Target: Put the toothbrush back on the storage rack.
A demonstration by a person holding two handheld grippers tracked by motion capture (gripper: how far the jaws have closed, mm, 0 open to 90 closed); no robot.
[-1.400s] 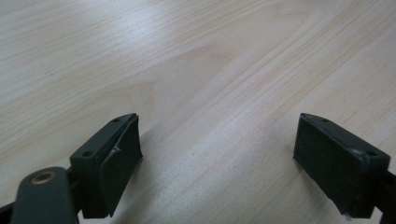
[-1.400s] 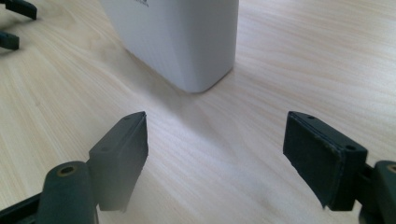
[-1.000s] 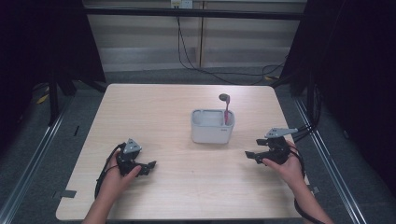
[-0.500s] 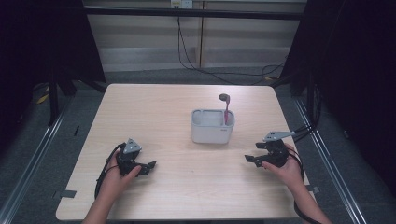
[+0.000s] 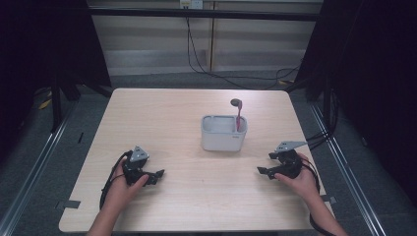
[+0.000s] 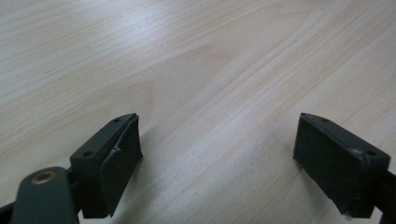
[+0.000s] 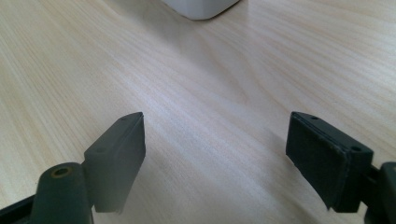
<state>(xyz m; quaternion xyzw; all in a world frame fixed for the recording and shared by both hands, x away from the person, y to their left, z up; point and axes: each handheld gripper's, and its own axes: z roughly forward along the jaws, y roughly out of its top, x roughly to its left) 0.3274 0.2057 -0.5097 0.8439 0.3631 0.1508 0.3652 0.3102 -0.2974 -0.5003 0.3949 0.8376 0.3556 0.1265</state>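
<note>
Pink-handled spoon (image 5: 238, 114) stands nearly upright in the white rectangular plastic holder (image 5: 222, 137) at the middle of the pale wooden table (image 5: 187, 113), bowl uppermost, long axis near vertical. Left gripper (image 5: 156, 176) and right gripper (image 5: 262, 170) rest on the table well apart from it, jaws spread, empty.

No readable text, label, brand, number or sign is showing anywhere: the white container (image 5: 223, 133) is presenting plain walls, and the wooden table (image 5: 162, 118) is showing nothing but bare grain.
</note>
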